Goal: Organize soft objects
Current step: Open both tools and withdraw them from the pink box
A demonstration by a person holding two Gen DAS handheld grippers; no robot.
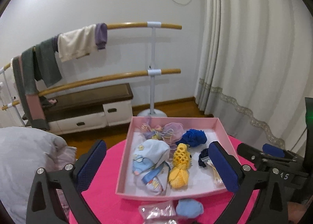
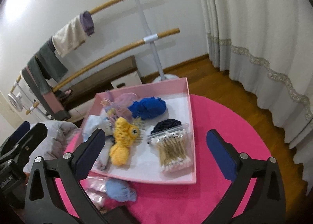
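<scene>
Pink cardboard tray (image 1: 125, 145) sits on the magenta round table (image 2: 225, 118). Left gripper (image 1: 156, 162) and right gripper (image 2: 155, 145) both hover above it, jaws wide apart, holding nothing. One yellow crochet toy (image 2: 122, 145) lies mid-tray; one light blue sock ball (image 2: 120, 188) lies outside at 6 o'clock.

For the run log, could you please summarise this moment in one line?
left tool open | right tool open | pink box filled | light blue sock outside

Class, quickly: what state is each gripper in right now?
Left gripper: open, holding nothing.
Right gripper: open, holding nothing.
</scene>
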